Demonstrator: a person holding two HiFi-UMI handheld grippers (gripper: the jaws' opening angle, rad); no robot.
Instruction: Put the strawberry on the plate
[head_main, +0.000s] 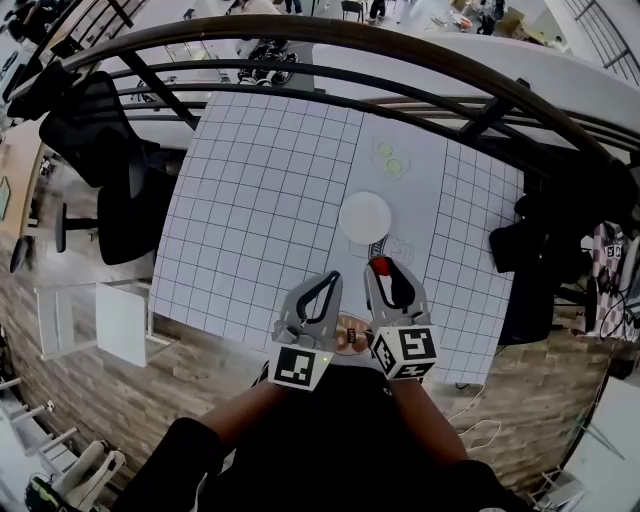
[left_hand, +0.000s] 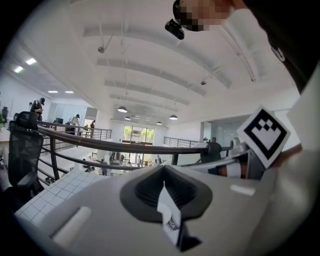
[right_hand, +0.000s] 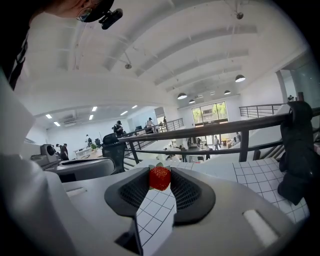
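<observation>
A red strawberry (right_hand: 160, 178) with green leaves sits pinched between the dark pads of my right gripper (right_hand: 160, 186), which is shut on it. In the head view the strawberry (head_main: 380, 266) shows at the tips of my right gripper (head_main: 383, 272), held over the near part of the gridded table (head_main: 250, 200). The round white plate (head_main: 364, 216) lies just beyond those tips, with nothing on it. Beside it on the left, my left gripper (head_main: 331, 279) is shut with nothing between its jaws. In the left gripper view the pads of the left gripper (left_hand: 163, 175) meet.
Two small green things (head_main: 390, 158) lie on the table beyond the plate. A dark railing (head_main: 330, 75) curves along the far side. A black office chair (head_main: 100, 150) and a white box (head_main: 120, 322) stand at the left, and dark bags (head_main: 545, 240) at the right edge.
</observation>
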